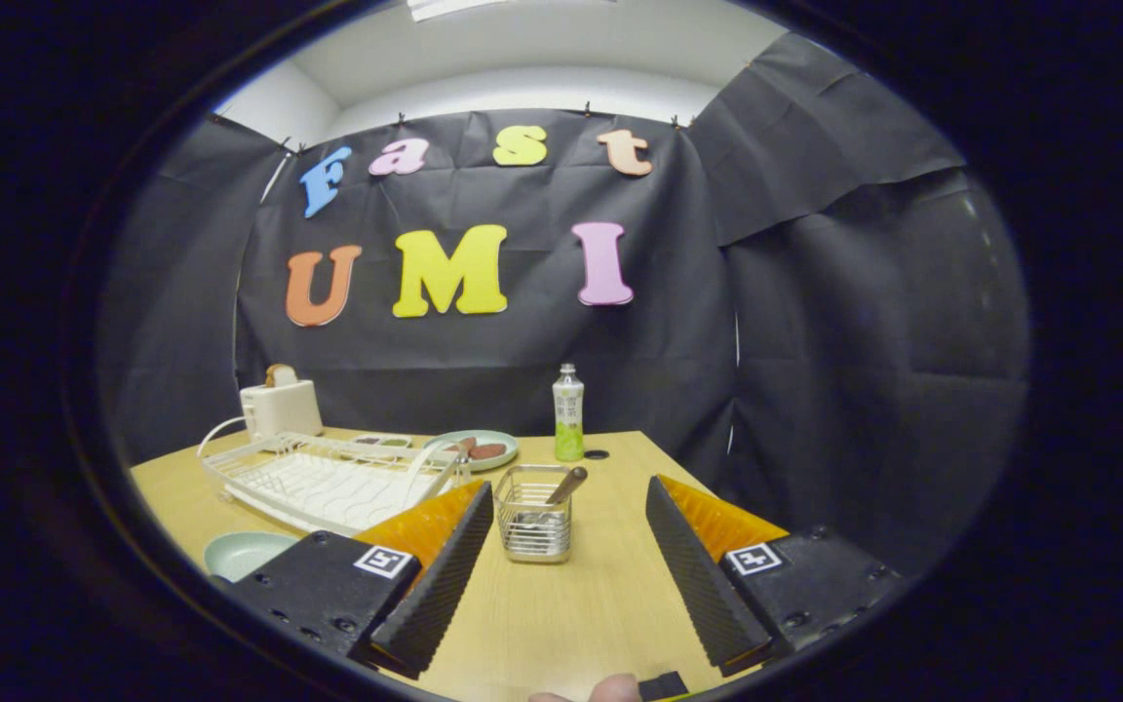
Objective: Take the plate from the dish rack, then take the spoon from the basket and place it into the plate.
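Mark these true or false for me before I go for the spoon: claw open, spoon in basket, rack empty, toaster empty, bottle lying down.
1. The claw is open. True.
2. The spoon stands in the wire basket. True.
3. The dish rack holds no plate. True; a plate lies on the table in front of it.
4. The toaster is empty. False; bread sticks out of it.
5. The bottle lies on its side. False; it stands upright beyond the basket.
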The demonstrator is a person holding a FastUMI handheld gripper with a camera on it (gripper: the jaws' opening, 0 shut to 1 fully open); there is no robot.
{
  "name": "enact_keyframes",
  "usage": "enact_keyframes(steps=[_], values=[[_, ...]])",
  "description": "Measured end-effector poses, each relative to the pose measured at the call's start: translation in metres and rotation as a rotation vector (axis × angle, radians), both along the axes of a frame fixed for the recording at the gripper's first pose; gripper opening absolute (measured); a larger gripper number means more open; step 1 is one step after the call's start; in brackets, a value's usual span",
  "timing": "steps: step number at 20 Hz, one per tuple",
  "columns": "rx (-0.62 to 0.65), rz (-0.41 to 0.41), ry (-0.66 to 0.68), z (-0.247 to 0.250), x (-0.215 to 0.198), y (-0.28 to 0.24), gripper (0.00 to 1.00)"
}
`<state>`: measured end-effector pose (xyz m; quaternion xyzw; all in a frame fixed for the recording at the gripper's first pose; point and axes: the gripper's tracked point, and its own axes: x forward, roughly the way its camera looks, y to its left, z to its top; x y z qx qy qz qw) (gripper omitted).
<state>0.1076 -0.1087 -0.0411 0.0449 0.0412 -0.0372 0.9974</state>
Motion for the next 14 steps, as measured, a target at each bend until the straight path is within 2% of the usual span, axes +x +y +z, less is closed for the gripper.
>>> enact_keyframes(steps=[10,14], values=[[0.064,0.028,0.068,-0.022,0.089,-0.007,0.98],[0.075,0.037,0.096,-0.032,0.112,-0.003,0.77]])
